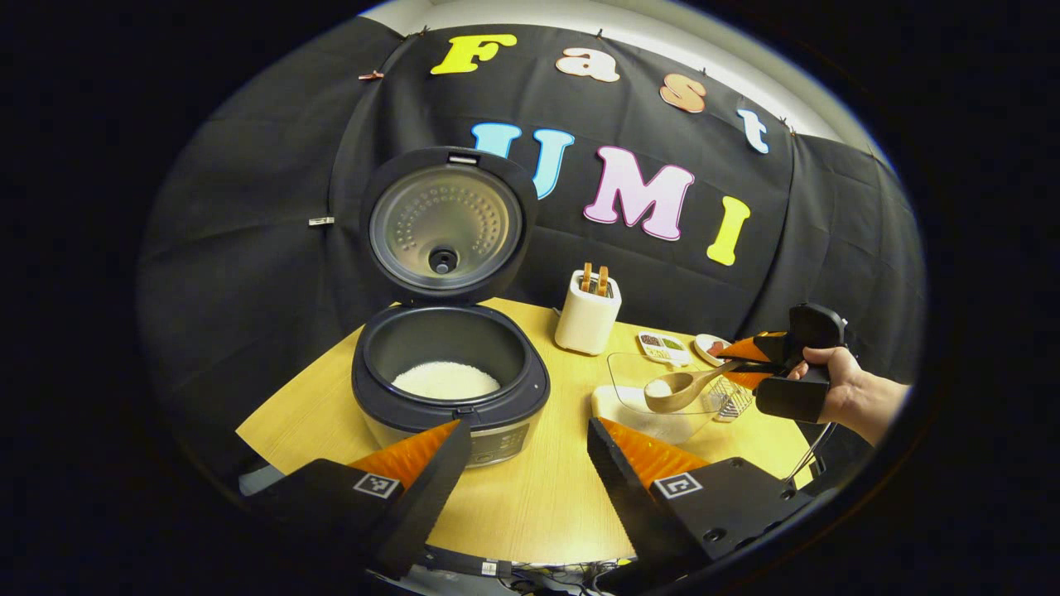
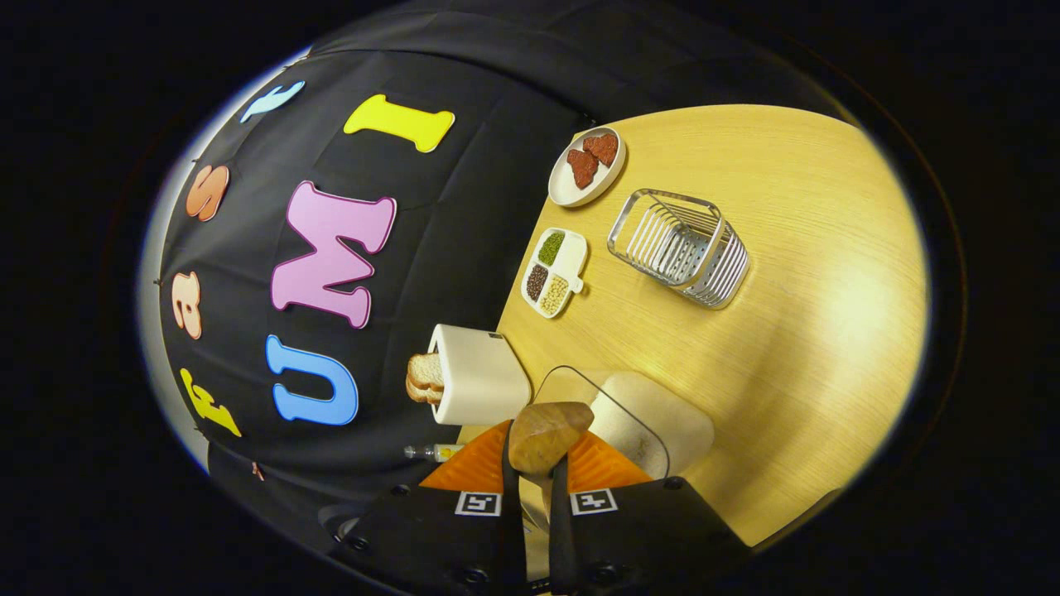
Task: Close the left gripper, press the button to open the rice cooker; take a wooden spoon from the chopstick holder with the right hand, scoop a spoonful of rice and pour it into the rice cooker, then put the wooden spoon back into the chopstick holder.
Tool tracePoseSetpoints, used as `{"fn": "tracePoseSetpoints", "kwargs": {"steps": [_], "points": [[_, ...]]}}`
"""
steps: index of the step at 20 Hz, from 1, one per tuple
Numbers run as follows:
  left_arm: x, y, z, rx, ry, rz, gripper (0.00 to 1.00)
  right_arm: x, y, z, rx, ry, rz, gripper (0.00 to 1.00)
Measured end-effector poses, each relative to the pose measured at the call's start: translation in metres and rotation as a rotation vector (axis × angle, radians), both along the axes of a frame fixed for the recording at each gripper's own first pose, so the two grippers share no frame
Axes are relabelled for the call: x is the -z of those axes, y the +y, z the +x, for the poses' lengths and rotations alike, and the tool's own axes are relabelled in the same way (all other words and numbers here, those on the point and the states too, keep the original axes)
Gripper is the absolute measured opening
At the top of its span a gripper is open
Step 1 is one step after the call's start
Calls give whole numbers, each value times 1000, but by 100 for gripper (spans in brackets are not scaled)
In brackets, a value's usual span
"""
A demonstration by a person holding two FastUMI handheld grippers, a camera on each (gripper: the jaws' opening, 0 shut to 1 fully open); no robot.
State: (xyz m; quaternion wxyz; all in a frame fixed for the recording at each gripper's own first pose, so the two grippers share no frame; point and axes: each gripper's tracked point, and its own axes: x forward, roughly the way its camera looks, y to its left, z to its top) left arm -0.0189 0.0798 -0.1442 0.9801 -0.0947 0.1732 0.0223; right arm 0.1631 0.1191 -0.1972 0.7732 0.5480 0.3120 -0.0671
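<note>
Clamping the wooden spoon (image 2: 546,434), right tool (image 2: 537,463), rice-laden bowl ahead of fingertips

Left tongs (image 1: 522,463): the two black-and-orange fingers stand wide apart, holding nothing.
Right tongs (image 2: 537,476): fingers close together, rolled sideways.
Hand (image 1: 836,385): grips the right tongs' handle.

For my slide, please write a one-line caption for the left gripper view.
Right gripper lifts a wooden spoon of rice above the clear container, beside the open rice cooker.
</note>
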Motion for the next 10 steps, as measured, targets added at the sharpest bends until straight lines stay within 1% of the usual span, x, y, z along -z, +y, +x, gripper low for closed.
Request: {"fn": "tracePoseSetpoints", "kwargs": {"steps": [5, 6, 7, 10], "points": [[-10, 21, -8, -48, -27, -3, 96, -29, 44, 3, -51, -8, 111, 16], [-12, 25, -10, -60, -31, -5, 93, -34, 53, 4, -67, -9, 129, 16], [-13, 30, -12, -73, -34, -6, 95, -38, 64, 3, -86, -8, 145, 16], [-13, 42, -17, -109, -35, -10, 95, -49, 93, 3, -136, -17, 177, 15]]}}
